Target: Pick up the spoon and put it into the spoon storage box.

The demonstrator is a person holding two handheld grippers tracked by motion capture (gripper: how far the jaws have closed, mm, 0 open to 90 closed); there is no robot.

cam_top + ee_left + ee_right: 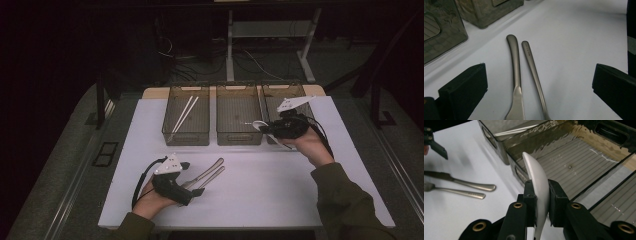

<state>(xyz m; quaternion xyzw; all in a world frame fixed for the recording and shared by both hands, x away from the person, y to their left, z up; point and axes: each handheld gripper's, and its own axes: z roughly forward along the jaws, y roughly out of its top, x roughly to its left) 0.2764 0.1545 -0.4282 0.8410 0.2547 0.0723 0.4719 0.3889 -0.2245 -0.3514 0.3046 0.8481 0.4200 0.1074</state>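
My right gripper (267,129) (541,192) is shut on a white spoon (259,125) (536,172) and holds it on edge. The spoon's tip reaches over the near rim of the middle bin (239,137) (579,152). A metal knife (212,166) (514,60) and a metal fork (214,175) (531,62) lie side by side on the white table top (260,190). My left gripper (194,178) (539,75) rests low at them, open, with both handles between its wide-apart jaws and neither pad touching.
Three dark see-through bins stand in a row at the back. The left bin (172,131) holds white chopsticks (185,112); the right bin (285,92) sits behind my right hand. The table top drops off to grey floor on both sides.
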